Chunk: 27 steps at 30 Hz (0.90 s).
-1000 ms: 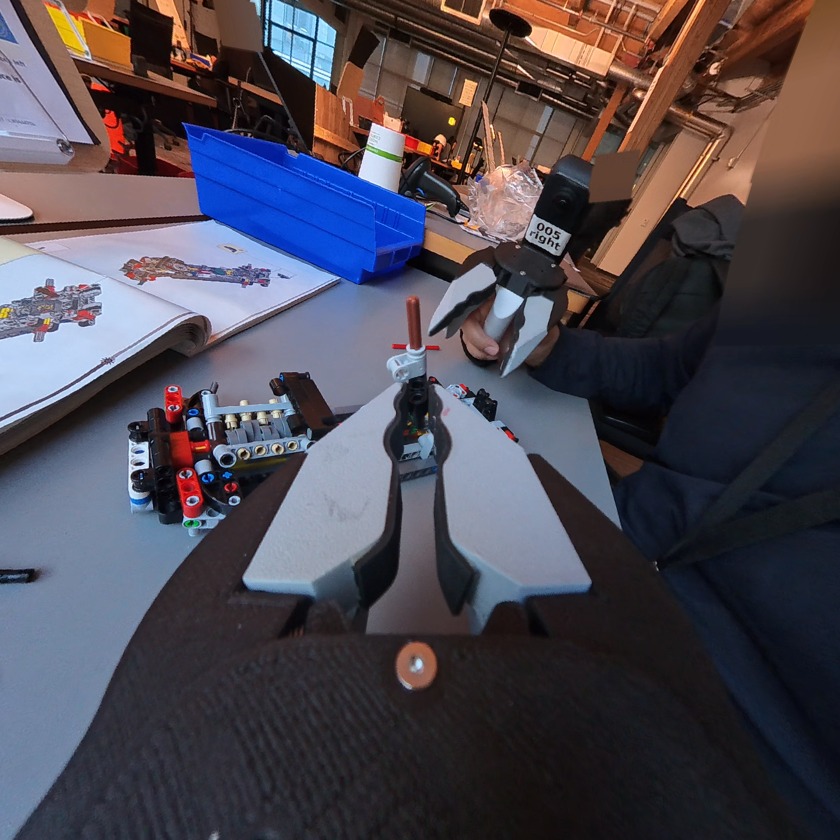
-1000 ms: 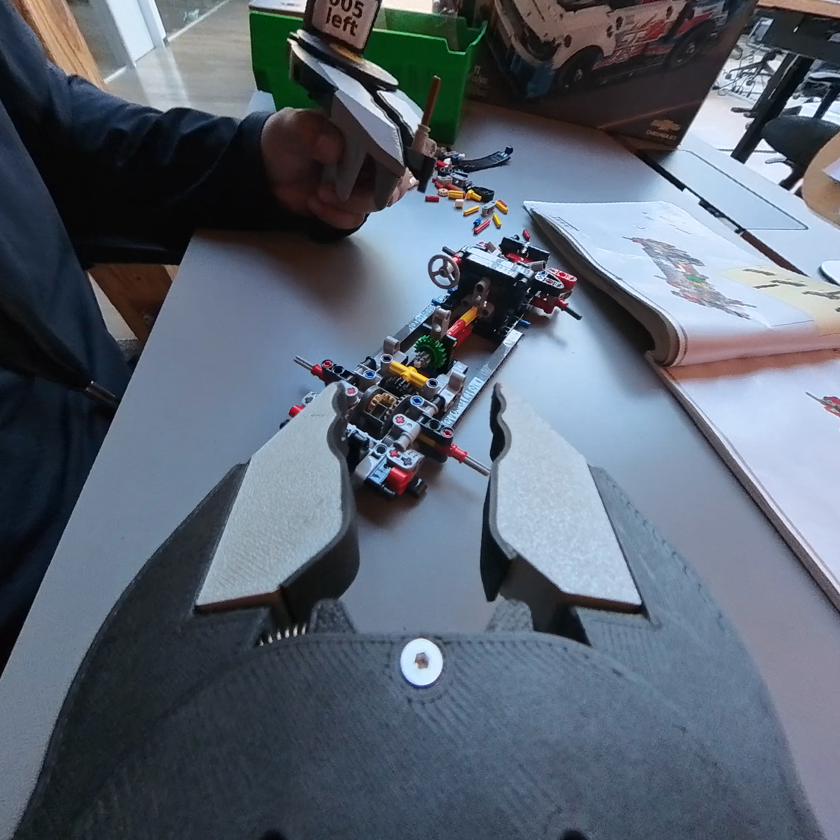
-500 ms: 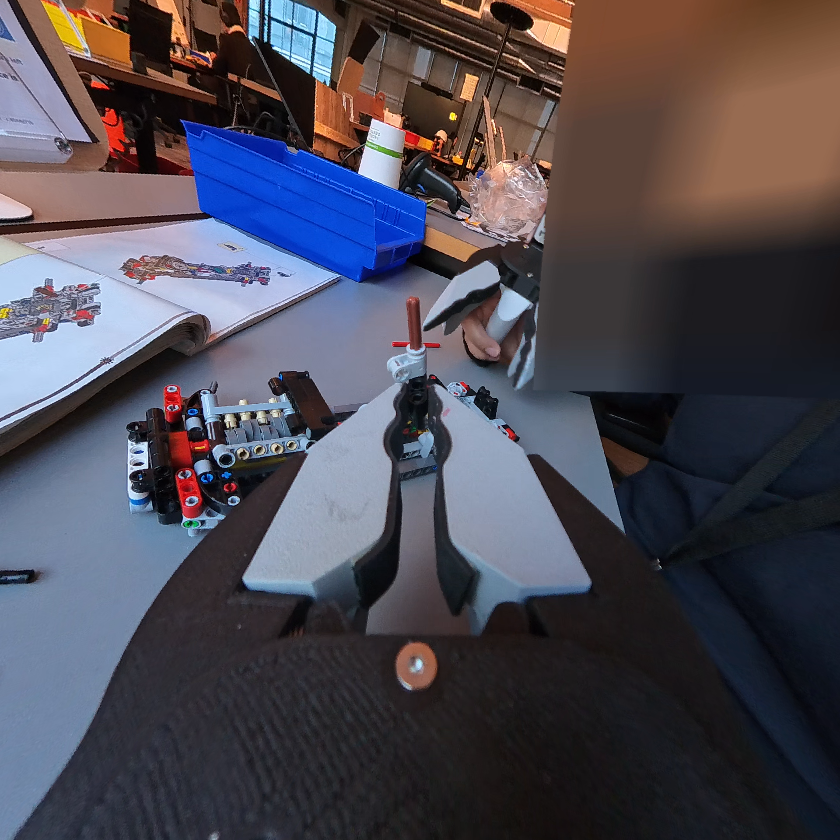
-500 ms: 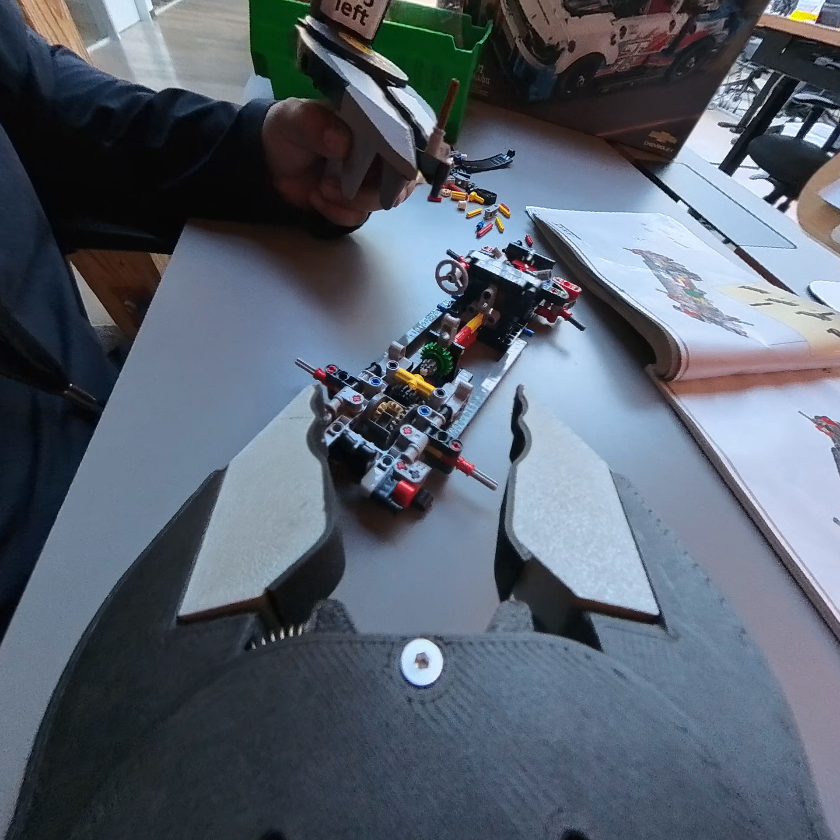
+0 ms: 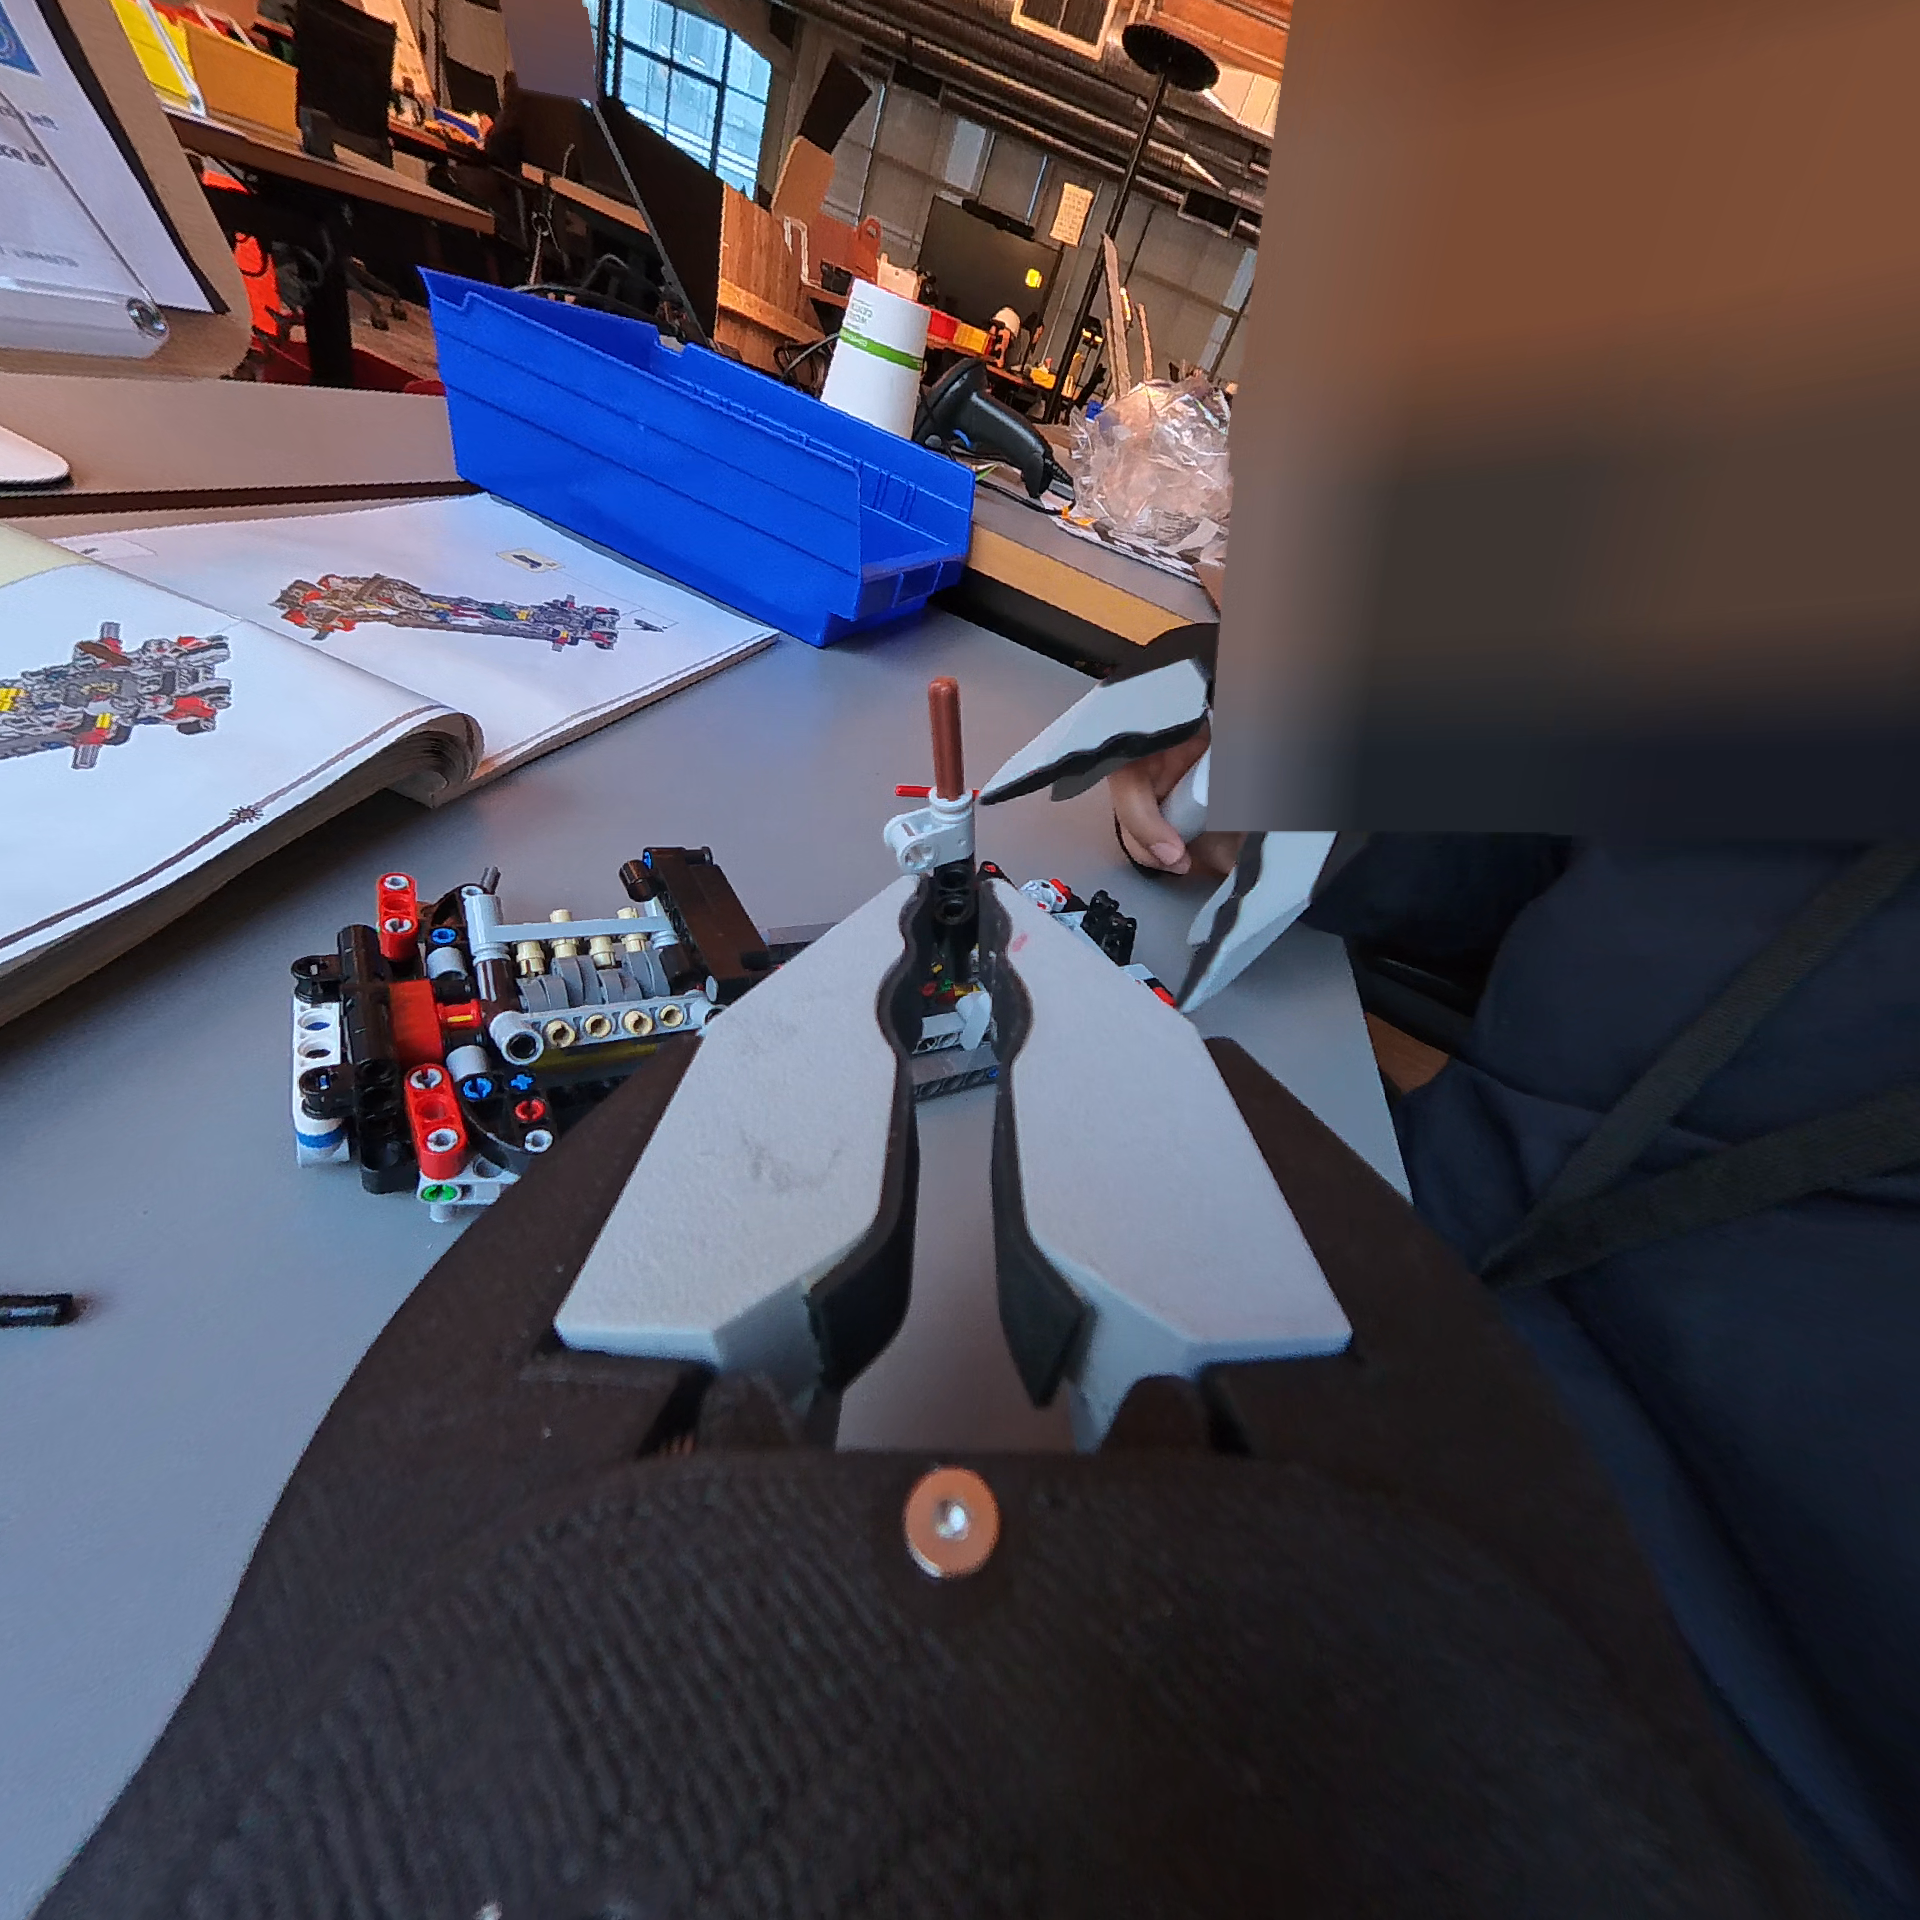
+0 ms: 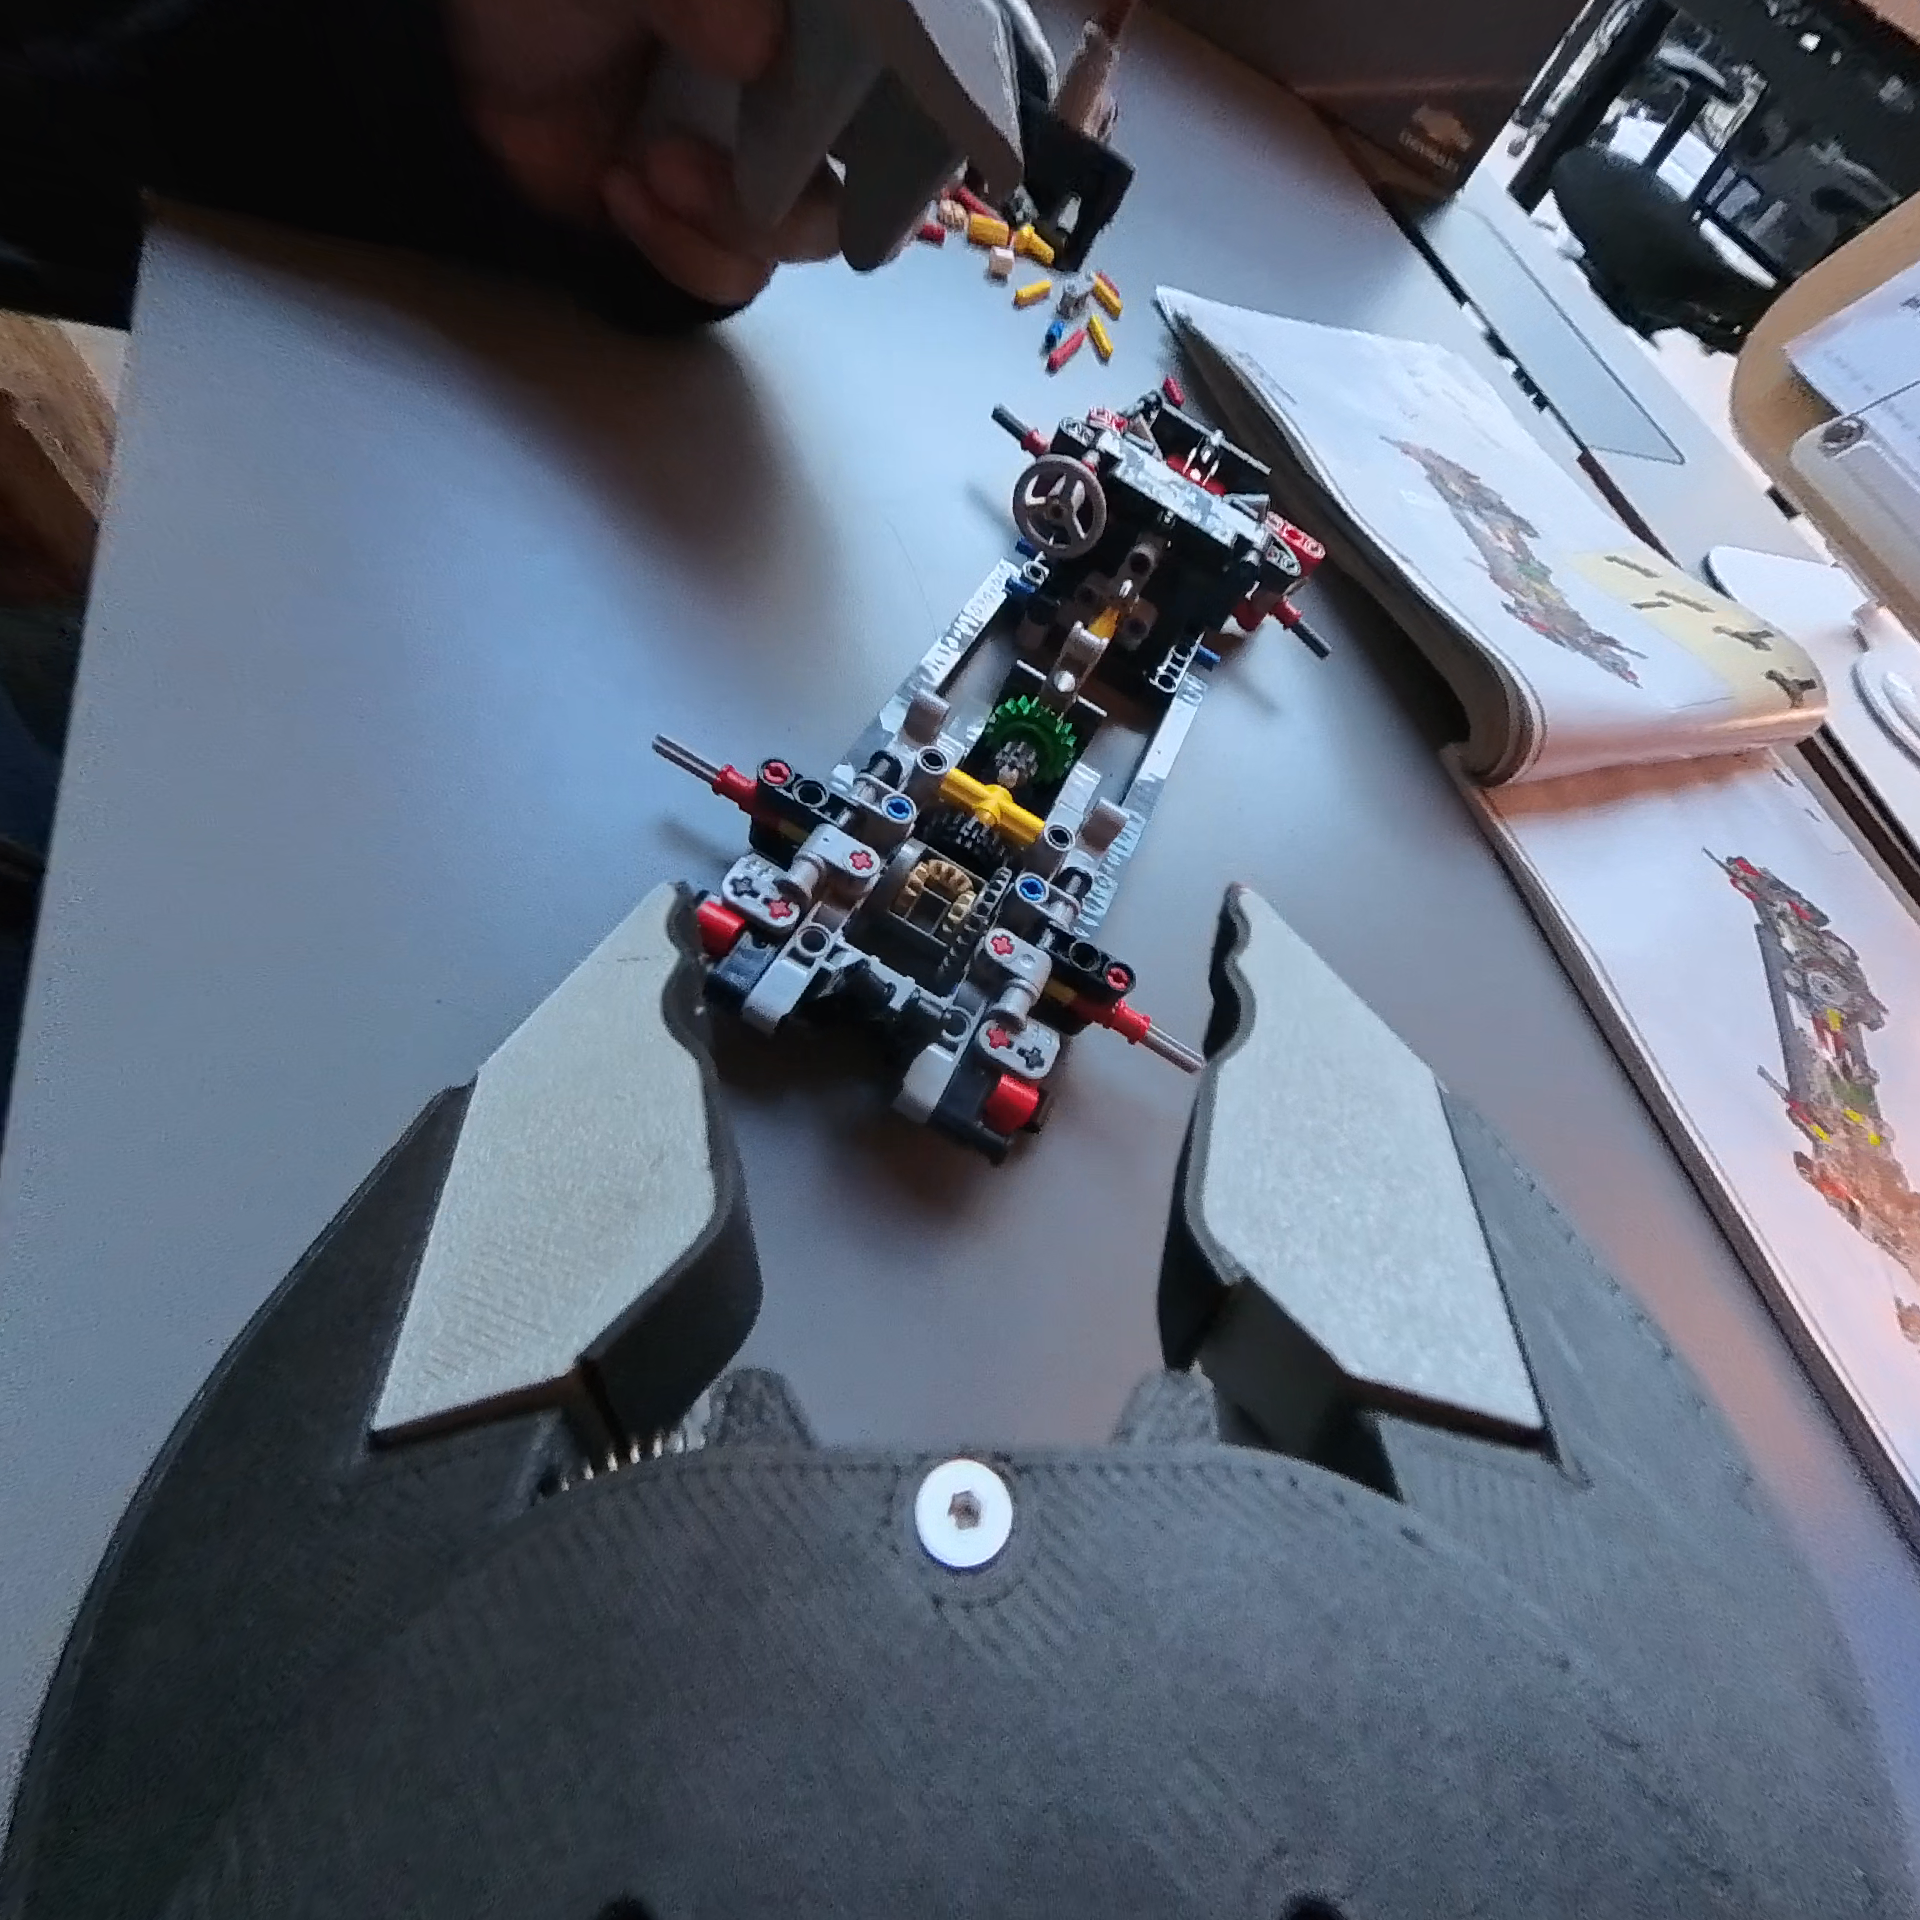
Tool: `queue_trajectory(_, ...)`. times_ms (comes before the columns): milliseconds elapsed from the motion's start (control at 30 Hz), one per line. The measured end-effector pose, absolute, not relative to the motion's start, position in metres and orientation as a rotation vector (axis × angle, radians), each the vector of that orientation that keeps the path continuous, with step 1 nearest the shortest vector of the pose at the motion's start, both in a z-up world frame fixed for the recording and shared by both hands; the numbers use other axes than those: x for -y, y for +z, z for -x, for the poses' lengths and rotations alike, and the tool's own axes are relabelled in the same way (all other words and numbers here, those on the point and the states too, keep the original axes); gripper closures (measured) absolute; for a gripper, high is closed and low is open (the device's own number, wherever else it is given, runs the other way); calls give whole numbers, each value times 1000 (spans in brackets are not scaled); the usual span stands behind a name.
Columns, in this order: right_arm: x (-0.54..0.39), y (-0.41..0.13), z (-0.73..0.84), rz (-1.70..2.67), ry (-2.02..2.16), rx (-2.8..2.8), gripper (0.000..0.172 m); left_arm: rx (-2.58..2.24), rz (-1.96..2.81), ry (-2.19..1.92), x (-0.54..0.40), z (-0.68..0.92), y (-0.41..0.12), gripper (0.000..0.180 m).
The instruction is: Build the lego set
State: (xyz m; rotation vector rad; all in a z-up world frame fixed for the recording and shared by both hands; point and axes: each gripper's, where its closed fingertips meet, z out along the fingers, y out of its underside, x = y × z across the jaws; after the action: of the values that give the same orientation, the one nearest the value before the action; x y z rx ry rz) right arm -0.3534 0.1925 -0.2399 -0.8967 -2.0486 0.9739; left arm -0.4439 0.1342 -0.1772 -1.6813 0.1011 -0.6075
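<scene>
left wrist view: the left gripper (image 5: 951,914) has its fingers pressed nearly together on a small black piece (image 5: 951,906) that carries a light grey connector (image 5: 928,834) and a brown rod (image 5: 944,727) standing upright above the fingertips. the grip sits low on the piece, so a steady pinch with the wrist kept level looks the sound way to keep the rod from tipping. behind it on the grey table (image 5: 156,1247) lies the near end of a brick-built chassis (image 5: 488,1023), and beyond that an open instruction book (image 5: 395,644) and a blue bin (image 5: 686,457). the right gripper (image 5: 1091,894) shows farther off, its fingers wide apart, the upper tip just beside the grey connector.

right wrist view: the right gripper (image 6: 951,966) is spread wide and grips nothing; the rear end of the chassis (image 6: 966,894) lies between its fingertips. the left finger (image 6: 603,1091) looks to be touching or nearly touching the red end on that side, though the blur makes this unsure, and the right finger (image 6: 1320,1122) stands just beside a protruding axle tip (image 6: 1169,1047). squaring the fingers to the frame's sides rather than the thin axle would give firmer purchase. the left gripper (image 6: 1039,145) is at the top edge, blurred, above a scatter of small loose parts (image 6: 1049,281).
</scene>
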Motion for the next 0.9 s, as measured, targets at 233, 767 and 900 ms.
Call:
queue_trajectory(233, -226, -240, 358, 1003, 960, 1994, 78, -93, 1677, -624, -134, 445, -177, 176)
queue_trajectory(767, -313, -235, 369, 1398, 873, 1670, 107, -116, 1683, -598, -135, 442, -177, 175)
queue_trajectory(900, -315, -225, 366, 1385, 987, 1625, 109, -111, 1680, -598, -135, 443, -177, 176)
